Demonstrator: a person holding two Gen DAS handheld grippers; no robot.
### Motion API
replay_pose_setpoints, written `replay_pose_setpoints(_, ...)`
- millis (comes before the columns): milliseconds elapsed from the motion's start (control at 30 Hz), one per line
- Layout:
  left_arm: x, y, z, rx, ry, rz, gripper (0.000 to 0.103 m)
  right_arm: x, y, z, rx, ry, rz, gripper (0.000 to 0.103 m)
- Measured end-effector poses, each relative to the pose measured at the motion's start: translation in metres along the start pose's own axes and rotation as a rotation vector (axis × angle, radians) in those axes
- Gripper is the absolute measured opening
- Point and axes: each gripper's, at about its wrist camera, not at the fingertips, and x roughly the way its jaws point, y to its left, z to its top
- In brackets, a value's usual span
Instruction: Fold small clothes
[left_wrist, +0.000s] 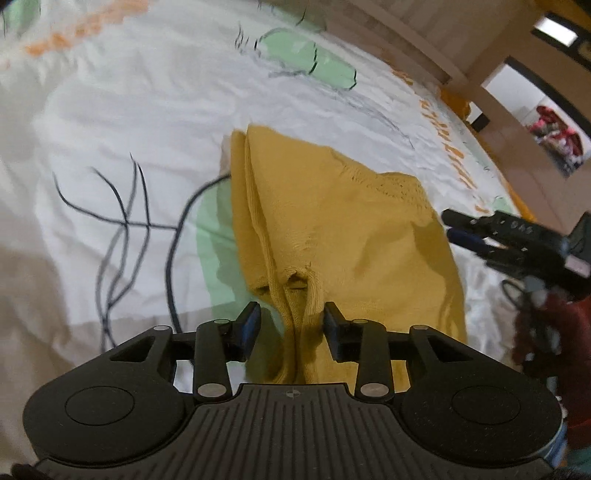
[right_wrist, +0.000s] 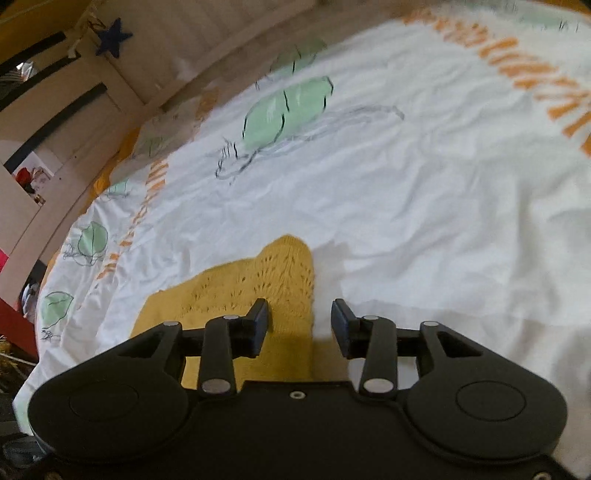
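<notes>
On a white bedsheet (left_wrist: 122, 110) printed with green leaves, dark line drawings and orange lettering, one mustard-yellow knitted garment (left_wrist: 343, 229) lies partly folded, its long edge doubled into a soft ridge that runs toward the left gripper (left_wrist: 291, 325). That gripper's jaws stand apart with a bunched fold of the knit passing between them; the pads do not appear to press on it. Seen from the other wrist, the right gripper (right_wrist: 300, 325) hovers over the garment's openwork corner, its jaws likewise spread, the left pad sitting over the yellow cloth and the right pad over bare sheet, nothing pinched. The knit looks light, limp and stretchy, likely to sag and slide off itself rather than hold a crease, so a firm hold is best taken at the thicker ribbed hem or at a doubled corner, not on the lacy patterned panel, which could snag or pull out of shape. The count: one garment, two grippers, one sheet. A wooden bed frame (right_wrist: 155, 74) edges the scene, and blurred red items sit on distant shelves; what they are cannot be told.
</notes>
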Motion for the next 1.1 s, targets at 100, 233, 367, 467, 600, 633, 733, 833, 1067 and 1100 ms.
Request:
replay_pose_setpoints(100,-0.024,-0.006,-0.010,0.046,-0.072,0.047,0.038,-0.016,0.008,-0.007,-0.053,-0.039,-0.014,0.064)
replay_pose_setpoints(233,-0.043,-0.021,-0.009,0.100,-0.192,0.102,0.044,-0.032,0.023,-0.026,-0.133,-0.061,-0.031,0.064)
replay_pose_setpoints(367,-0.039,-0.036,0.002,0.157,-0.249,0.133,0.050,-0.038,0.042,-0.038,-0.207,-0.080,-0.024,0.064)
replay_pose_setpoints(467,-0.026,-0.039,0.010,0.165,-0.263,0.150,0.050,-0.035,0.054,-0.039,-0.265,-0.077,0.001,0.064)
replay_pose_setpoints(600,-0.001,-0.035,0.016,0.156,-0.253,0.191,0.050,-0.018,0.064,-0.035,-0.304,-0.063,0.031,0.064)
replay_pose_setpoints(633,0.006,-0.031,0.017,0.144,-0.237,0.203,0.050,-0.012,0.064,-0.034,-0.303,-0.051,0.028,0.064)
replay_pose_setpoints(733,0.024,-0.020,0.016,0.125,-0.187,0.244,0.052,0.011,0.055,-0.032,-0.299,-0.008,-0.027,0.063)
replay_pose_setpoints(833,0.028,-0.012,0.012,0.110,-0.187,0.246,0.061,0.024,0.044,-0.036,-0.274,0.015,-0.040,0.063)
replay_pose_setpoints(1067,0.017,-0.015,0.013,0.120,-0.182,0.243,0.067,0.007,0.050,-0.041,-0.298,-0.018,-0.029,0.077)
replay_pose_setpoints(1100,0.015,-0.015,0.013,0.119,-0.181,0.233,0.072,0.004,0.052,-0.041,-0.298,-0.027,-0.032,0.085)
